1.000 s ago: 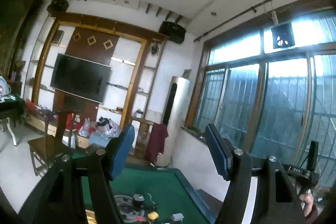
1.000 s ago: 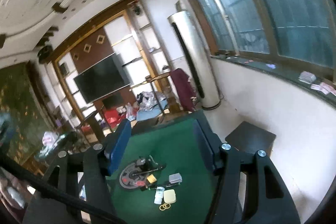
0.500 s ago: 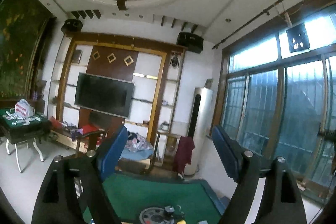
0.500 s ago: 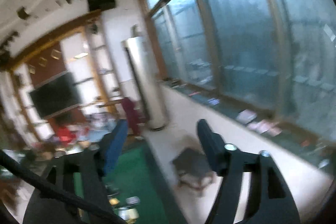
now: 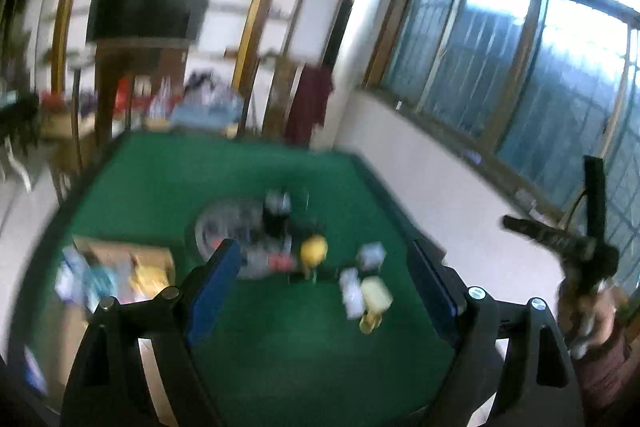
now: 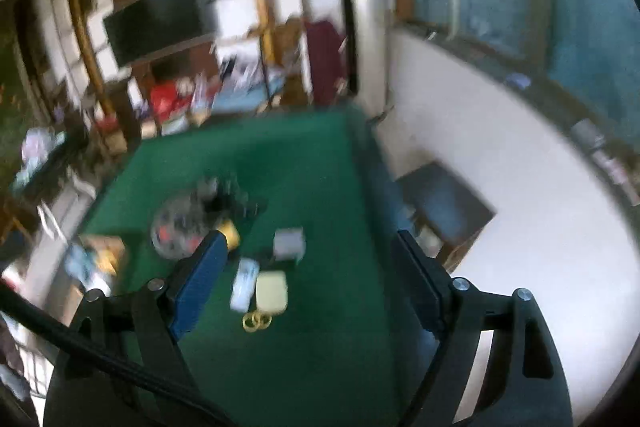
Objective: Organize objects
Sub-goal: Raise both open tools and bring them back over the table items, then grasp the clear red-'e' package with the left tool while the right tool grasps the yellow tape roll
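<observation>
I've got both the left gripper (image 5: 324,275) and right gripper (image 6: 308,267) spread wide and empty above the green table (image 6: 304,367), small clutter (image 6: 262,289) lying ahead between my right fingers, nearer that hand.

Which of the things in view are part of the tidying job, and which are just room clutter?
Job items, all on the green table: cream case, white tube, gold rings, grey box, yellow piece, round tray, cardboard box; blur hides finer detail.

Lying about: television, maroon cloth, dark stool.
</observation>
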{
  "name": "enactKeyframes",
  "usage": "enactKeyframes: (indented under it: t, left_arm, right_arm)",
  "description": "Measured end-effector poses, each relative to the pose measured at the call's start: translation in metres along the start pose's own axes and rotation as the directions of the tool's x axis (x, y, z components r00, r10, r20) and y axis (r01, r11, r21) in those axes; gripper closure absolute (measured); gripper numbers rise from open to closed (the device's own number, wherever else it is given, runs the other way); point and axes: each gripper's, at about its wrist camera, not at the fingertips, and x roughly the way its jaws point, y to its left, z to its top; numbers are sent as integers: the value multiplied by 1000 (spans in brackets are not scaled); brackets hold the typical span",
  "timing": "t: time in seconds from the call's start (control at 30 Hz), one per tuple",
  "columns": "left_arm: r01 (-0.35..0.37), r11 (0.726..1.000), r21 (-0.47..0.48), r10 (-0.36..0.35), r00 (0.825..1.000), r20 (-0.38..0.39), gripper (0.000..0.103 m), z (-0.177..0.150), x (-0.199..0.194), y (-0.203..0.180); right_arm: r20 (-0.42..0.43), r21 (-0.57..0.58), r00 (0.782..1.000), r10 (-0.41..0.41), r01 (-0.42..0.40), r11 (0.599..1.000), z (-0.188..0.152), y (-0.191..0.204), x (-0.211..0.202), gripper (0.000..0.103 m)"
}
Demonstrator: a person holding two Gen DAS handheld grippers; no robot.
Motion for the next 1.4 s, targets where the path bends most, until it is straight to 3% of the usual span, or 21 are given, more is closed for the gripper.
enactKeyframes:
  t: [0.13, 0.27, 0.37, 0.5, 0.8, 0.9, 1.07, 1.27, 1.4]
  left_arm:
    - [-25, 995, -96, 13, 992, -129, 22, -49, 58, 15]
    - [-139, 989, -43, 131, 979, -159, 22, -71, 86, 14]
    - [-184, 983, -29, 176, 968, -179, 22, -78, 101, 19]
    - [-199, 978, -58, 183, 960, -213, 22, -77, 118, 28]
    - [-266, 964, 15, 262, 938, -225, 22, -77, 145, 29]
    - [-253, 967, 5, 246, 935, -257, 22, -70, 157, 33]
    - [-214, 977, -21, 196, 927, -321, 23, -56, 189, 38]
    - [-183, 976, 122, 215, 912, -350, 23, -46, 231, 19]
    - [-150, 985, 89, 171, 931, -322, 23, -26, 247, 26]
  right_arm:
    - [-122, -33, 992, -4, 0, 999, -49, 28, 90, 20]
    - [-197, -58, 980, -30, 19, 998, -69, 38, 137, 20]
    - [-211, -88, 975, -72, 54, 995, -72, 31, 148, 20]
    - [-200, -130, 972, -127, 102, 986, -66, 30, 150, 20]
    - [-210, -139, 968, -135, 107, 985, -57, 24, 176, 20]
    - [-222, -88, 971, -84, 66, 994, -50, 16, 181, 20]
    - [-157, 149, 986, 53, -30, 988, -32, -20, 190, 20]
    - [-23, 321, 989, 145, -130, 938, -33, -52, 196, 20]
    - [-4, 329, 992, 126, -118, 937, -37, -62, 194, 19]
